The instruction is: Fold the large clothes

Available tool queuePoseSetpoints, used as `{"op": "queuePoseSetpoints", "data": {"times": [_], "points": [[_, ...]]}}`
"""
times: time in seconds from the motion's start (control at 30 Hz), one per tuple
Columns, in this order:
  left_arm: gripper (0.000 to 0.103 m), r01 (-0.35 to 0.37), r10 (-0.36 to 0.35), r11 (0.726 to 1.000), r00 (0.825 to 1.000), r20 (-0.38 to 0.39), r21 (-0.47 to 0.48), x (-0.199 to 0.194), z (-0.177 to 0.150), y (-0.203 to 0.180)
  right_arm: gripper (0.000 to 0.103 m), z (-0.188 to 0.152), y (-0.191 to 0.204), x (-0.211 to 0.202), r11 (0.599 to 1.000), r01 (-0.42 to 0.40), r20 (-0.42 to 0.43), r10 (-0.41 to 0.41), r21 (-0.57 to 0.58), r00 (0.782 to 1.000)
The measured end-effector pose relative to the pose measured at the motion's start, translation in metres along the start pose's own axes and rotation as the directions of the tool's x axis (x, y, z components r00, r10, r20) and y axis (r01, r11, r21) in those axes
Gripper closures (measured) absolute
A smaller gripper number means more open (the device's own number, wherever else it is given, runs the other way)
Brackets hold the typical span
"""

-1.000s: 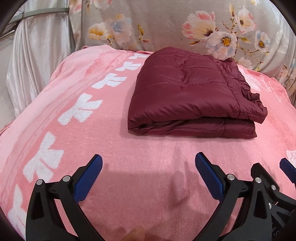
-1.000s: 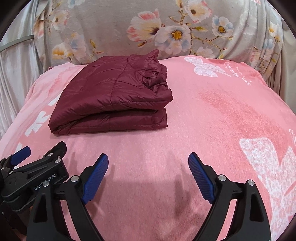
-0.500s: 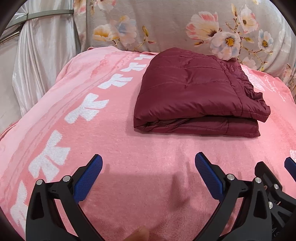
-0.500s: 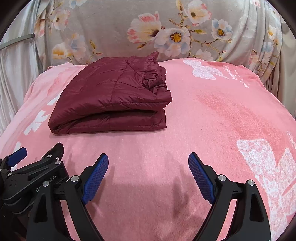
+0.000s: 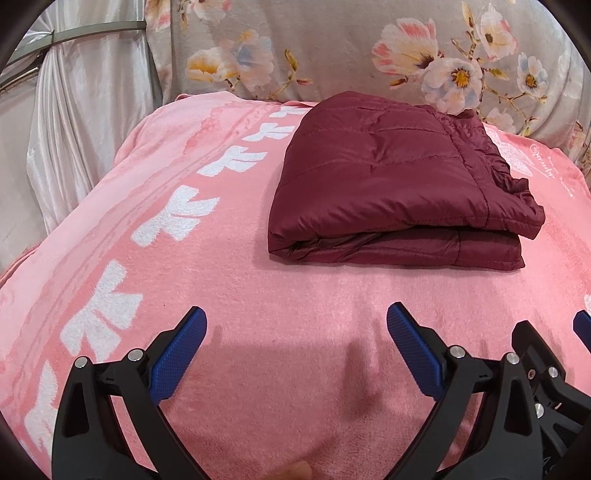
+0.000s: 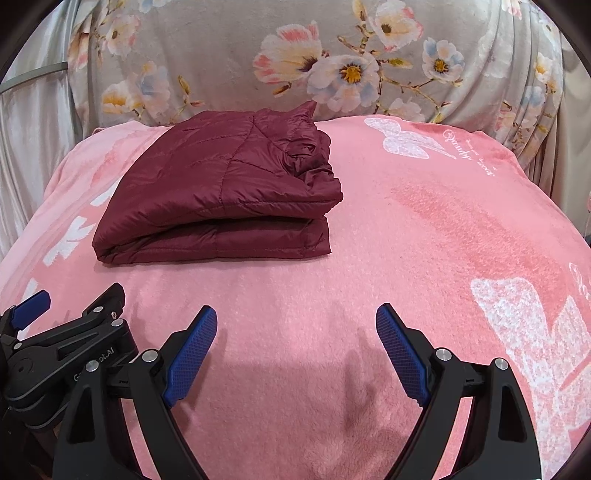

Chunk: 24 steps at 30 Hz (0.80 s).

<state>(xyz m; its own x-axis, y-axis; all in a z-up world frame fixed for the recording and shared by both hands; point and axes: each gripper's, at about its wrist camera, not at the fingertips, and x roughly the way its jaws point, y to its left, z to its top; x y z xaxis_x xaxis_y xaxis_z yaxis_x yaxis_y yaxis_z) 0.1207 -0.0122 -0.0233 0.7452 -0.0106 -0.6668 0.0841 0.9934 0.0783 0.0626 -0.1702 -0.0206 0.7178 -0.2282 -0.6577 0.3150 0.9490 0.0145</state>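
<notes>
A dark red quilted jacket (image 5: 391,177) lies folded into a thick rectangular stack on the pink blanket (image 5: 258,295); it also shows in the right wrist view (image 6: 221,192), left of centre. My left gripper (image 5: 295,339) is open and empty, low over the blanket in front of the jacket. My right gripper (image 6: 295,343) is open and empty, beside the left one and in front of the jacket's right end. Each gripper shows at the edge of the other's view.
The pink blanket (image 6: 443,240) has white bow and butterfly prints. A grey floral cloth (image 6: 332,66) hangs behind it. A shiny white curtain (image 5: 74,129) and a metal rail (image 5: 92,35) stand at the left.
Both grippers have drawn back a little and shifted left; the jacket sits further right and slightly smaller in the left wrist view. The jacket itself has not moved.
</notes>
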Motion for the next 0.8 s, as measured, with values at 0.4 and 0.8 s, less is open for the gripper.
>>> {"op": "queuePoseSetpoints", "data": {"times": [0.4,0.8], "points": [[0.009,0.001,-0.001,1.0,1.0,0.0,0.001,0.0006,0.0002,0.0002,0.017,0.0005,-0.0004,0.0,1.0,-0.001,0.0,0.001,0.0,1.0],[0.012,0.005,-0.005,1.0,1.0,0.012,0.011,0.0005,0.0006,-0.0003,0.017,0.0008,-0.0015,-0.0016,1.0,0.003,0.005,-0.003,0.0,1.0]]}}
